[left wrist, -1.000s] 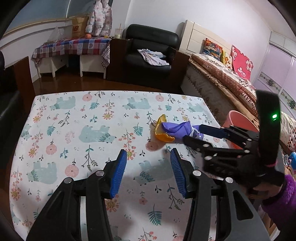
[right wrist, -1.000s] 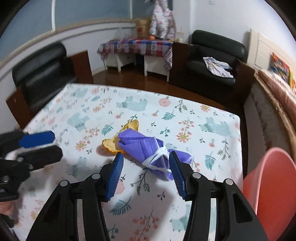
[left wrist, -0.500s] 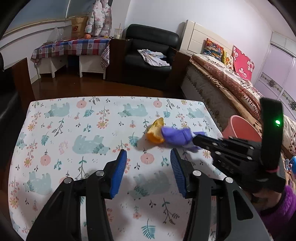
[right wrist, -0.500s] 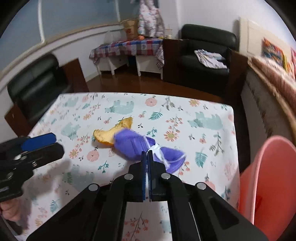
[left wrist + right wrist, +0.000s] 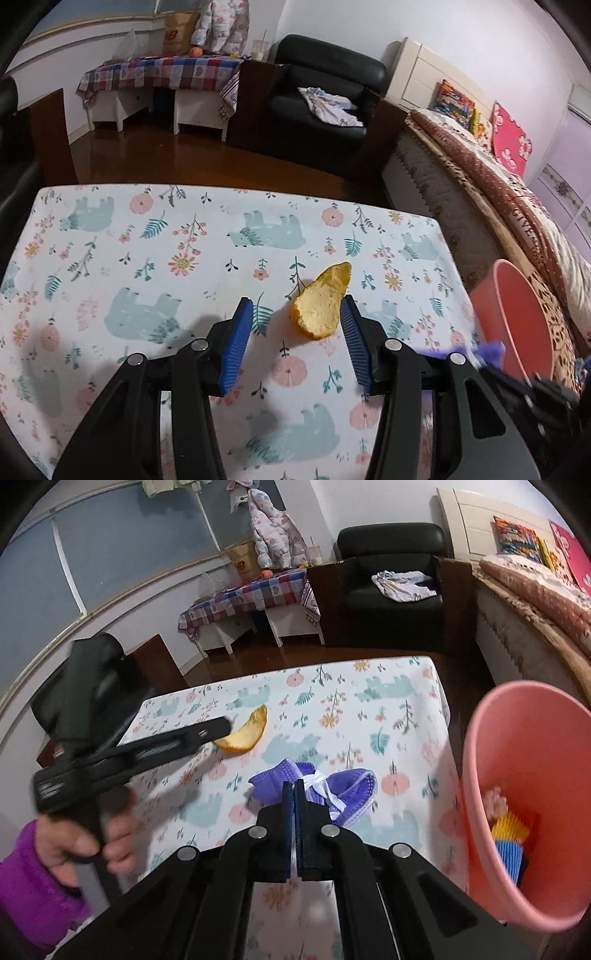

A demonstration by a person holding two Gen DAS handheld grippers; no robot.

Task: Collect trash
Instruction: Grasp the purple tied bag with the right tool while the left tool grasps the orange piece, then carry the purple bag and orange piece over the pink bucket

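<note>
Right gripper clamps purple mask near pink bin; left gripper wide, straddling orange peel.

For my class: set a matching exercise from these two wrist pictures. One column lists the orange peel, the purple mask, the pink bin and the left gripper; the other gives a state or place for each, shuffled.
Column one:
1. orange peel
2. purple mask
3. pink bin
4. left gripper

Column two:
A. pinched in the shut right gripper
B. open, pads either side of the peel
C. lying on the tablecloth
D. beside the table, trash inside

Pairs: 1-C, 2-A, 3-D, 4-B
</note>
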